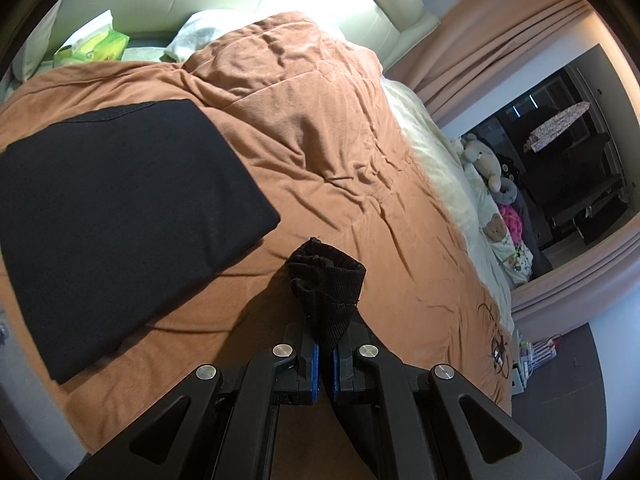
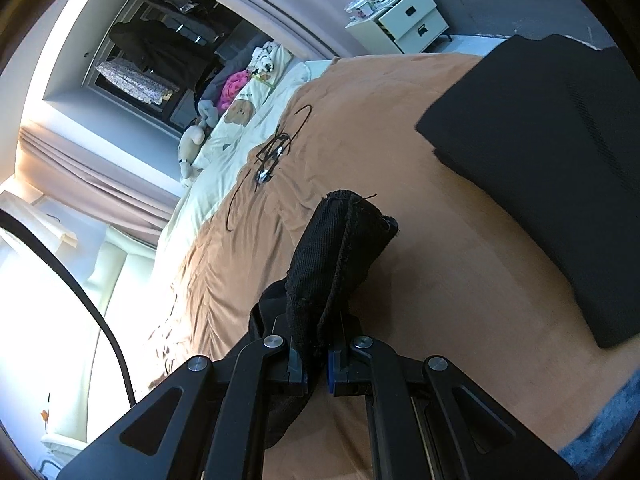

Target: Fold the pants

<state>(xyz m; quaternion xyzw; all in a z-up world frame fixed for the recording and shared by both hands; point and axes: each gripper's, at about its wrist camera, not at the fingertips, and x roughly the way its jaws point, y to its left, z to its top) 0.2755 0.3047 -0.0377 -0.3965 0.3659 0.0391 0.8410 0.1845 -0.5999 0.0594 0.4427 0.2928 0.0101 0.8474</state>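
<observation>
In the left wrist view my left gripper (image 1: pixel 326 344) is shut on a bunched edge of black pants (image 1: pixel 326 292), which sticks up past the fingertips above the brown bedspread (image 1: pixel 320 140). In the right wrist view my right gripper (image 2: pixel 318 344) is shut on another ribbed edge of the black pants (image 2: pixel 340 256), with a thin cord running along it. More black cloth hangs under both grippers, mostly hidden. A flat folded black garment (image 1: pixel 120 220) lies on the bed to the left of the left gripper; this folded black garment (image 2: pixel 560 168) lies to the right of the right gripper.
A black hanger (image 2: pixel 276 148) lies on the bedspread (image 2: pixel 440 280) ahead of the right gripper. Soft toys and a cream blanket (image 1: pixel 492 216) line the far bed edge. A white nightstand (image 2: pixel 404 16) stands beyond the bed. Pillows (image 1: pixel 192 36) and a green pack (image 1: pixel 96 46) sit at the headboard.
</observation>
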